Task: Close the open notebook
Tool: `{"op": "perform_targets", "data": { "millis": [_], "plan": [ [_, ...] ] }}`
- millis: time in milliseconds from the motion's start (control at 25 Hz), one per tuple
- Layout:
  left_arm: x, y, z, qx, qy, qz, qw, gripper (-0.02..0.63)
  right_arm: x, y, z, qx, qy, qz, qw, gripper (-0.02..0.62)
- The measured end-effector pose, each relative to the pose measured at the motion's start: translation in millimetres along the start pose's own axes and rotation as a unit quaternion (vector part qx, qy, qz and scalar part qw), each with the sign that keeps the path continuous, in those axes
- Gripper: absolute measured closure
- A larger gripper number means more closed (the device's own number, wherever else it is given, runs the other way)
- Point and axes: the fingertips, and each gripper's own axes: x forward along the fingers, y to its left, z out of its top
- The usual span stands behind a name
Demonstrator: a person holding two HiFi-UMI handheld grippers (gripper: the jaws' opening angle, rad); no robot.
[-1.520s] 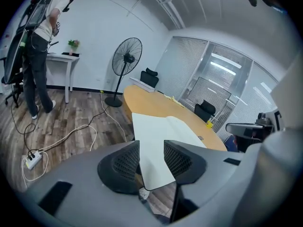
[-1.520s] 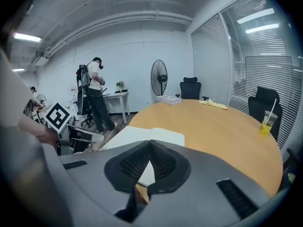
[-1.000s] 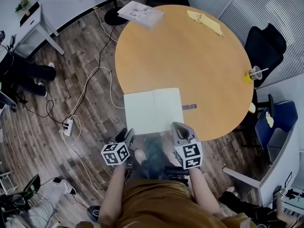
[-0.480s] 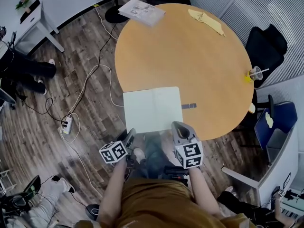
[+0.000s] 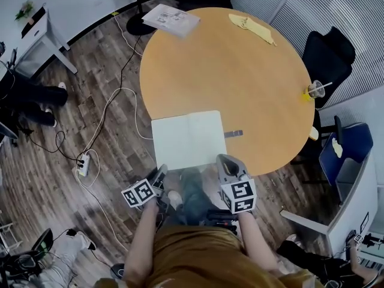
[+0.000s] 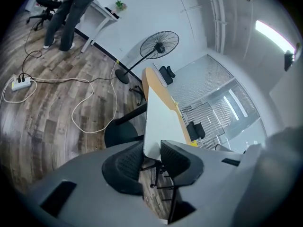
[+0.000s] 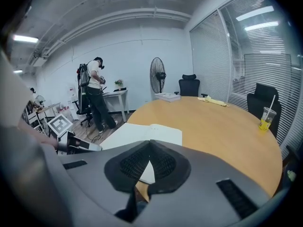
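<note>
The open notebook lies flat with blank white pages at the near edge of the round wooden table. My left gripper is at the notebook's near left corner. In the left gripper view that gripper is rolled on its side. Its jaws are closing, with the white page corner between the pads and a gap still showing. My right gripper sits at the notebook's near right corner. In the right gripper view its tips meet, shut, with the notebook just beyond them.
On the table's far side lie a stack of papers and a yellow cloth. A cup with a straw stands at the right rim. A small dark object lies beside the notebook. Chairs and floor cables surround the table.
The left gripper has rolled, so its marker cube now sits tilted and slightly lower left. The right gripper and the notebook have stayed put.
</note>
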Motion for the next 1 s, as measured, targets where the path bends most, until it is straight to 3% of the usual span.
{"op": "perform_targets", "data": {
  "millis": [600,1000],
  "plan": [
    [-8.4,-9.4,5.7,0.005,0.002,-0.017,0.9998,0.509,-12.1,10.7,10.9,-0.003,-0.019,-0.012,1.000,0.583],
    [-13.2,-23.2,13.2,0.041,0.002,-0.026,0.9988,0.528,-18.7,15.5,13.9,-0.005,-0.029,-0.016,0.999,0.583]
  ]
}}
